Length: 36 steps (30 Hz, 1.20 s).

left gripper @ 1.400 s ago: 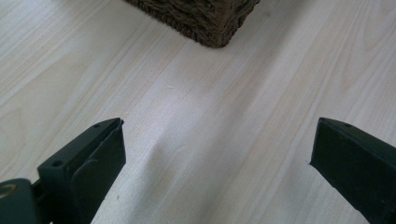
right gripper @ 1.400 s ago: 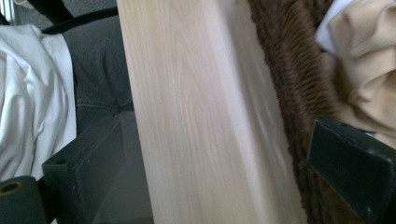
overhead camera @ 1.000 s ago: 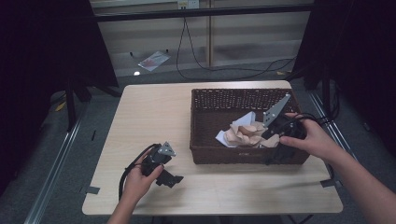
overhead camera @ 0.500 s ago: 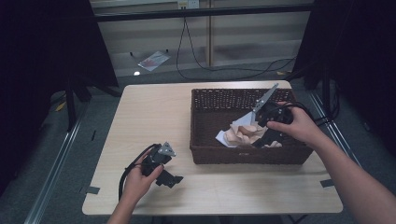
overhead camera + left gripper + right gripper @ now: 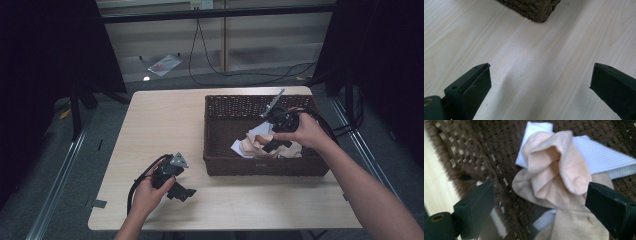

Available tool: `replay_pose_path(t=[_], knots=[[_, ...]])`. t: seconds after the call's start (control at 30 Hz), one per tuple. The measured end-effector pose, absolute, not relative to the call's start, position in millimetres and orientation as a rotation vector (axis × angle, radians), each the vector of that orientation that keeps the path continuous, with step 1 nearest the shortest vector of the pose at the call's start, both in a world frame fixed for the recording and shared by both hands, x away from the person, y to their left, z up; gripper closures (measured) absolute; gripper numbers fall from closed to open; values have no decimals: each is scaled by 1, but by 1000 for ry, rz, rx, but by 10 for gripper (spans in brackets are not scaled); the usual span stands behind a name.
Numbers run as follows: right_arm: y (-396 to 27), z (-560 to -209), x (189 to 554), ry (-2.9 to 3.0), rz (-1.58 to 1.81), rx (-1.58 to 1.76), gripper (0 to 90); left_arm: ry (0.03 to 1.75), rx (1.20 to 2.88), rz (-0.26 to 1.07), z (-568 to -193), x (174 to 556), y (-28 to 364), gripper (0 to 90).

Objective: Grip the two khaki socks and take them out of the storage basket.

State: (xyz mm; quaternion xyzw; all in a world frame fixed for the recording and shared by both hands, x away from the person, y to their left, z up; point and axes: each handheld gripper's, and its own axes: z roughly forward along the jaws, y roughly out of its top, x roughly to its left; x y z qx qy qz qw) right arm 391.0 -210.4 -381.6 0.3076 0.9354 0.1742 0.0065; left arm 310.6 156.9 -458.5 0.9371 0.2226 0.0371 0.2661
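A dark brown wicker basket [image 5: 265, 165] stands on the right half of the light wooden table [image 5: 165, 125]. Inside it lies a crumpled peach cloth [image 5: 251, 146] on top of a white ribbed cloth [image 5: 261, 131]. My right gripper [image 5: 273, 145] is down in the basket over this pile. Its jaws have just been closing a little but are open, with the peach cloth [image 5: 556, 170] lying between them and not pinched. The white cloth [image 5: 599, 157] shows behind it. My left gripper [image 5: 182, 192] rests open on the table near the front left, nothing between its jaws.
A basket corner [image 5: 534, 7] lies ahead of the left gripper [image 5: 540, 72], with bare tabletop between them. Cables trail from both grippers. Dark stands and floor cables surround the table.
The right hand has moved left and down from the basket's right rim to the cloth pile. The left hand has stayed put.
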Motion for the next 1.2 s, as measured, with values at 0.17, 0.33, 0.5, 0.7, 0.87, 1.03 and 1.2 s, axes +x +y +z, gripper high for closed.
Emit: replay_pose_path(t=[0.17, 0.33, 0.5, 0.7, 0.87, 1.03, 1.2], knots=[[-208, -387, 399, 2912, 547, 997, 82, 603, 2534, 98, -459, 311, 157, 28], [-206, -394, 405, 2906, 530, 1014, 81, 637, 2503, 93, -461, 310, 155, 28], [-200, -400, 410, 2914, 528, 1028, 79, 602, 2543, 92, -460, 312, 156, 28], [-194, -407, 415, 2906, 483, 1027, 58, 607, 2542, 92, -460, 313, 157, 28], [-185, -418, 415, 2893, 461, 1016, 47, 606, 2542, 93, -460, 313, 157, 27], [-182, -423, 415, 2858, 439, 997, 211, 642, 2509, 87, -462, 312, 157, 28], [-181, -421, 416, 2800, 471, 1035, 589, 642, 2500, 86, -460, 312, 157, 28]])
